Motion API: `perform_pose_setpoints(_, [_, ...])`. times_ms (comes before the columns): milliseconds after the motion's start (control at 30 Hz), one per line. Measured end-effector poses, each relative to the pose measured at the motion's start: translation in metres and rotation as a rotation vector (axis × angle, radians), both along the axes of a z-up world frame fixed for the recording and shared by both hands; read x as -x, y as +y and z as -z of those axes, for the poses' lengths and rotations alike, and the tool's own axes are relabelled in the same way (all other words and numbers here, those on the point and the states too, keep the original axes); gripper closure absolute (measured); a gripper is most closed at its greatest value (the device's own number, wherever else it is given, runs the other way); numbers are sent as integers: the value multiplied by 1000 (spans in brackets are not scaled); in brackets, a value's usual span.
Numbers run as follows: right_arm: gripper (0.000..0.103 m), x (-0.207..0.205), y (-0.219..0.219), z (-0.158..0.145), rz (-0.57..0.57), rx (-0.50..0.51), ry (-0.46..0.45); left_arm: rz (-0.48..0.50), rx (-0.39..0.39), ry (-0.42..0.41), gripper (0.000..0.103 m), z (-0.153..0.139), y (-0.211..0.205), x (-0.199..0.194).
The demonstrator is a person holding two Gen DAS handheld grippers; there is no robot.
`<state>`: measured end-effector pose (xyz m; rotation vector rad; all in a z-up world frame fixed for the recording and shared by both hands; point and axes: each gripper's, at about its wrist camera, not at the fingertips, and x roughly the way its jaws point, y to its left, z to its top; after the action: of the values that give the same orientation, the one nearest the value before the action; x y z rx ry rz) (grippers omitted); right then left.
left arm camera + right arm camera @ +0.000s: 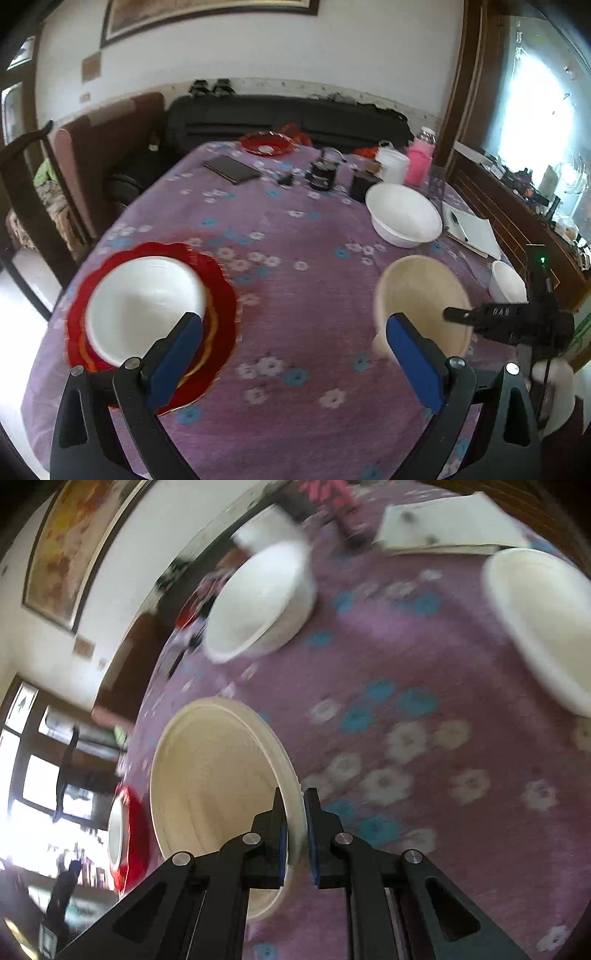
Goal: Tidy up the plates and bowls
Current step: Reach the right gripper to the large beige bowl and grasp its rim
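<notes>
We work over a purple floral tablecloth point(295, 295); our right gripper point(294, 830) pinches the cream bowl's point(214, 775) rim, our left gripper point(293, 354) spread, white bowls point(404, 214) nearby.

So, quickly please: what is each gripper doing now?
Left gripper: open, holding nothing.
Right gripper: closed on the rim of the cream bowl.

A phone point(231, 168) and notebook point(471, 229) lie on the tablecloth point(303, 295).
</notes>
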<state>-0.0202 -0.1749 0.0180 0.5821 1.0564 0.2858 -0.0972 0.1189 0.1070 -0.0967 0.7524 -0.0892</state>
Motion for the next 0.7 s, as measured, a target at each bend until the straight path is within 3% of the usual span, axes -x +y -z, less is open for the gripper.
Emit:
perform_pose_setpoints(133, [91, 7, 19, -4, -2, 103, -108, 18, -34, 51, 3, 18, -22, -24])
perform_pose_setpoints(300, [90, 13, 23, 0, 10, 134, -211, 24, -36, 119, 3, 43, -40, -50])
perform_pose_setpoints(533, [89, 13, 19, -1, 4, 155, -232, 7, -77, 149, 5, 67, -53, -80])
perform_pose_setpoints(633, [86, 12, 21, 0, -5, 163, -235, 24, -78, 177, 31, 78, -60, -91])
perform_pose_setpoints(700, [85, 13, 22, 1, -14, 158, -235, 70, -35, 213, 56, 86, -67, -96])
